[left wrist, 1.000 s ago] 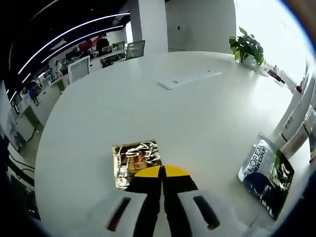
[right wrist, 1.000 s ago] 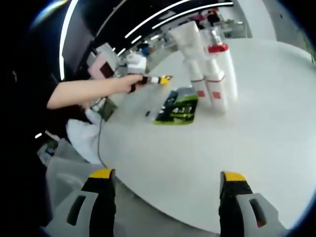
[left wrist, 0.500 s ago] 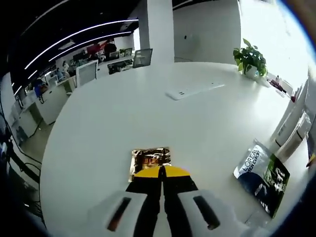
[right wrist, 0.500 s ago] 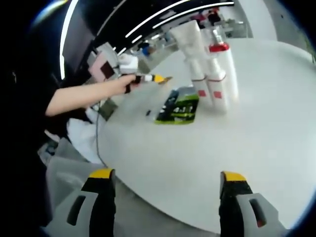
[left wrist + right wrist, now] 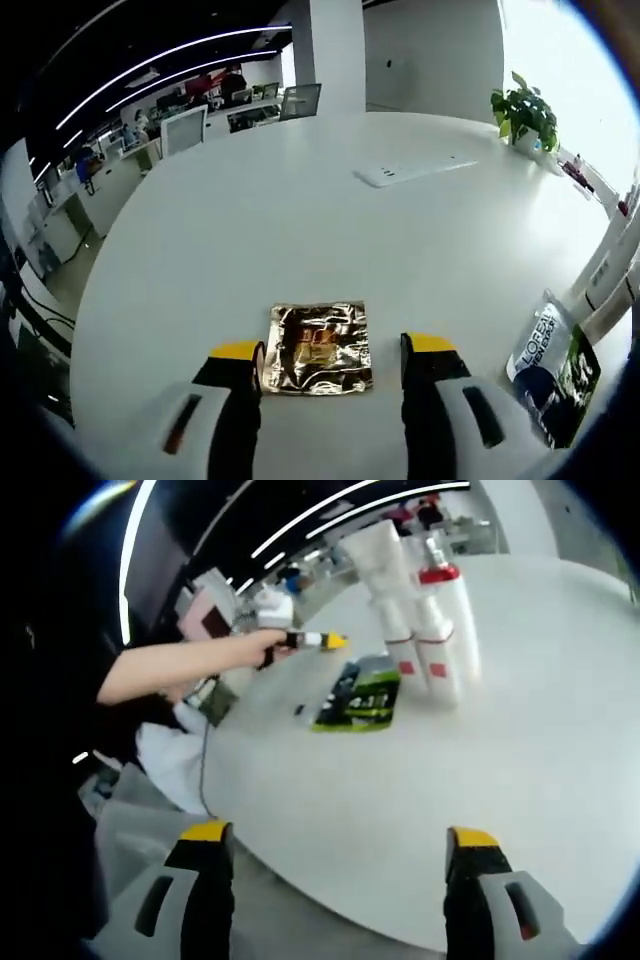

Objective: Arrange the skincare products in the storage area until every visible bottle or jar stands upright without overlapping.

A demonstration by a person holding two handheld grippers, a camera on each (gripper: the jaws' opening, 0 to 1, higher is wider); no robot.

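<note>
A gold foil sachet (image 5: pixel 318 348) lies flat on the white table (image 5: pixel 300 220), between the spread jaws of my left gripper (image 5: pixel 334 352), which is open and not holding it. A dark L'Oreal sachet (image 5: pixel 553 367) lies to the right, beside tall white tubes (image 5: pixel 612 285). In the right gripper view the same sachet (image 5: pixel 360 694) lies flat in front of upright white tubes (image 5: pixel 395 590) and a red-capped pump bottle (image 5: pixel 447 630). A person's arm holds the left gripper (image 5: pixel 318 640) above the table's far side. My right gripper (image 5: pixel 338 875) hangs open over the near table edge, holding nothing.
A potted plant (image 5: pixel 526 108) and a flat white power strip (image 5: pixel 418 171) sit far across the table. Office desks and chairs (image 5: pixel 185 125) stand beyond it. In the right gripper view the table's rim (image 5: pixel 300 875) passes between my jaws, with the floor below.
My left gripper was shut on the gold sachet's edge; its jaws have opened and the sachet now rests flat on the table. The right gripper has stayed still.
</note>
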